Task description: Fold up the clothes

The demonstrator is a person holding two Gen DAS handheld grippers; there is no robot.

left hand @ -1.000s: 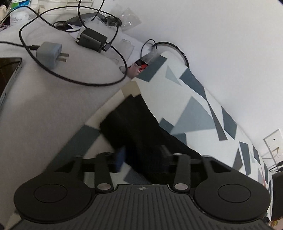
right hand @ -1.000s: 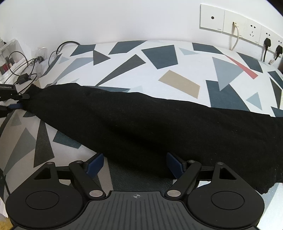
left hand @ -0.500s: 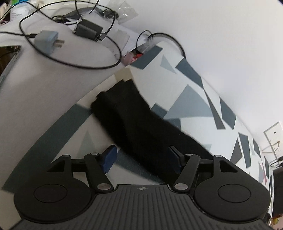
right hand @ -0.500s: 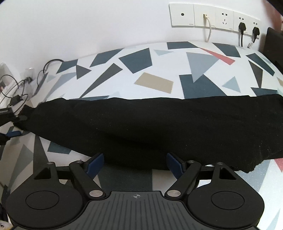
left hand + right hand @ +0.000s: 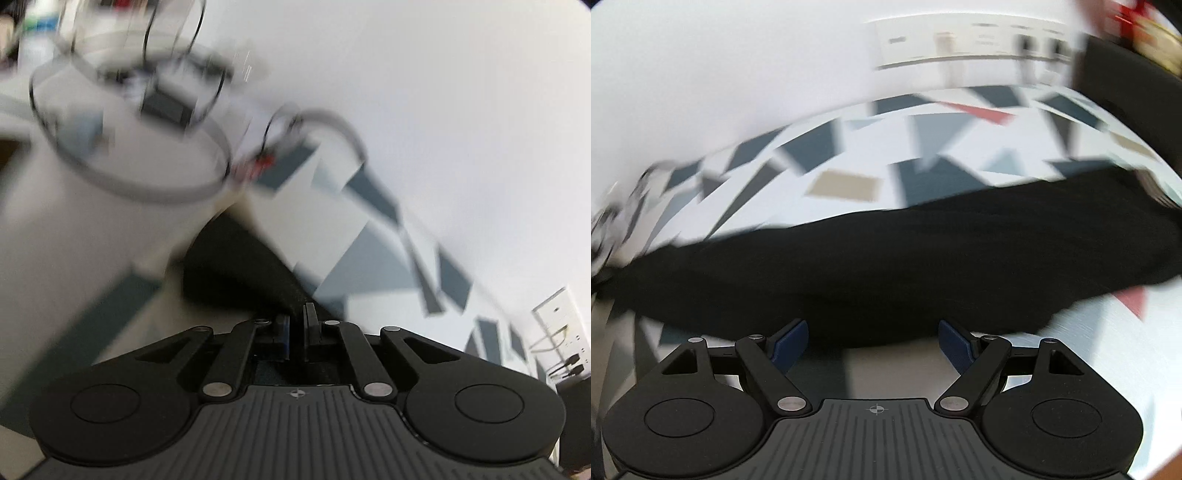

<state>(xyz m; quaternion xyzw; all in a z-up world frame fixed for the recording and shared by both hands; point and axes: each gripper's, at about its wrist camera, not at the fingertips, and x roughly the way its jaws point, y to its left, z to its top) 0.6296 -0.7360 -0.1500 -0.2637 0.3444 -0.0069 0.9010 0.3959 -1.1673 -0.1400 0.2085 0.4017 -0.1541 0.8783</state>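
Note:
A long black garment [image 5: 886,258] lies folded lengthwise across a table with a cloth of grey, blue and tan triangles [image 5: 849,155]. My left gripper [image 5: 295,325] is shut on the narrow left end of the black garment [image 5: 236,269]. My right gripper [image 5: 873,336] is open at the garment's near edge around its middle, with the cloth between and just beyond its blue pads [image 5: 790,341]. Both views are motion-blurred.
A white surface with tangled black cables and chargers [image 5: 147,110] lies to the left of the garment's end. Wall sockets with plugs [image 5: 979,40] sit on the white wall behind the table. A dark object [image 5: 1126,92] stands at the far right.
My left gripper has shut on the end of the garment; it was open half a second ago. My right gripper stayed open and shifted along the near edge. Both cameras are moving.

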